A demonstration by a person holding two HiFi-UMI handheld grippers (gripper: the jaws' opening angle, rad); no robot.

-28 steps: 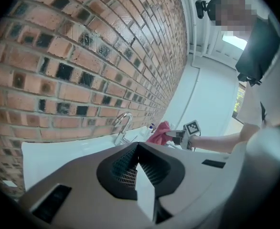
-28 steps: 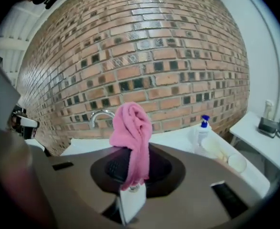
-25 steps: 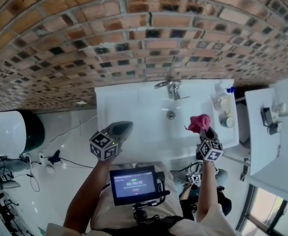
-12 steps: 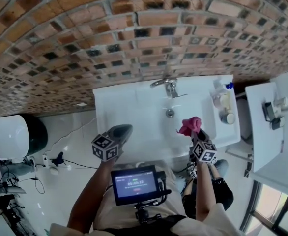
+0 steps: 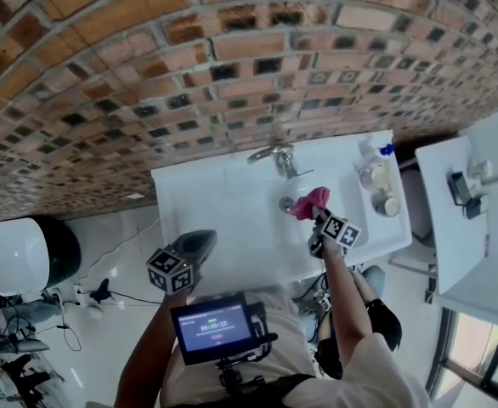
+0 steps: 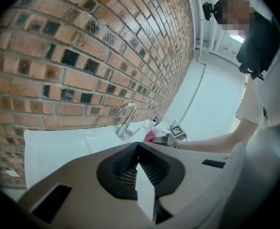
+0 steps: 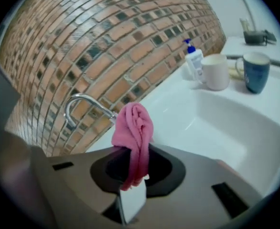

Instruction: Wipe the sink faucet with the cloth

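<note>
Faucet (image 5: 274,155) sits just up and left of the pink cloth (image 5: 308,202), near but apart.
Below the brick wall (image 5: 232,58), the white sink (image 5: 223,206) fills mid-frame in the head view, with the chrome faucet at its back rim. Its spout arches toward frame left in the right gripper view. The right tongs (image 5: 315,214) clench the bunched cloth over the basin, far nearer the faucet. The left tongs (image 5: 205,238), at lower left, are closed on nothing.

The cloth (image 7: 133,128) in my right claw (image 7: 132,178) is soft, matt pink fabric. At its ten o'clock the faucet (image 7: 80,104) is polished, bright metal. The sink (image 7: 226,123) is glossy, smooth white; the brick wall (image 7: 106,37) is rough and matt. My left claw (image 6: 139,147) has a matt grey plastic shell.
</note>
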